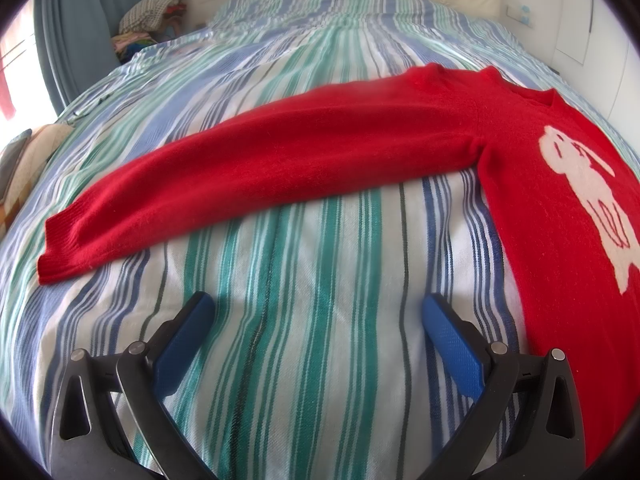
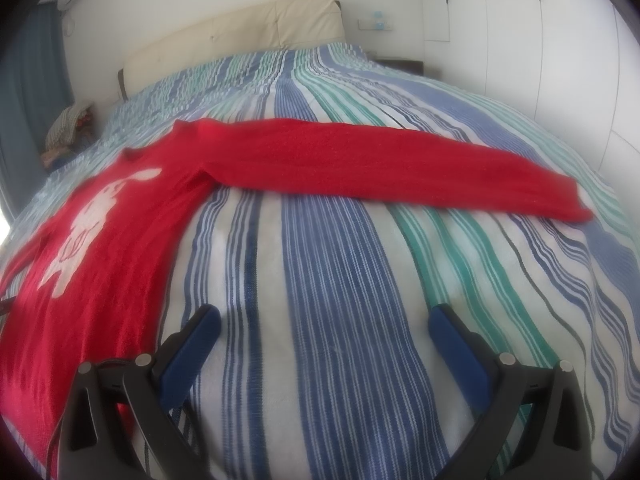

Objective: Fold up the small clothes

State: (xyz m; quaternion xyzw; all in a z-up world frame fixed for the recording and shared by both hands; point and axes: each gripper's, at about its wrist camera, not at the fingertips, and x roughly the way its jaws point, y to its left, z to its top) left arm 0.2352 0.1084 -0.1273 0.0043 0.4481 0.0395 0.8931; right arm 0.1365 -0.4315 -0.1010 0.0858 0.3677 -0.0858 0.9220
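Observation:
A red sweater (image 1: 520, 184) with a white rabbit figure lies flat on the striped bed cover, sleeves spread out. In the left wrist view its left sleeve (image 1: 240, 176) stretches to the left, cuff at the far left. My left gripper (image 1: 318, 304) is open and empty, hovering over bare cover below that sleeve. In the right wrist view the sweater body (image 2: 92, 240) lies at the left and its right sleeve (image 2: 400, 168) stretches to the right. My right gripper (image 2: 324, 316) is open and empty over the cover below that sleeve.
The bed cover (image 1: 320, 360) has blue, green and white stripes. A cream headboard (image 2: 240, 40) stands at the far end. A pile of clothes (image 1: 152, 16) sits beside the bed by the blue curtain. White wardrobe doors (image 2: 540, 60) stand at the right.

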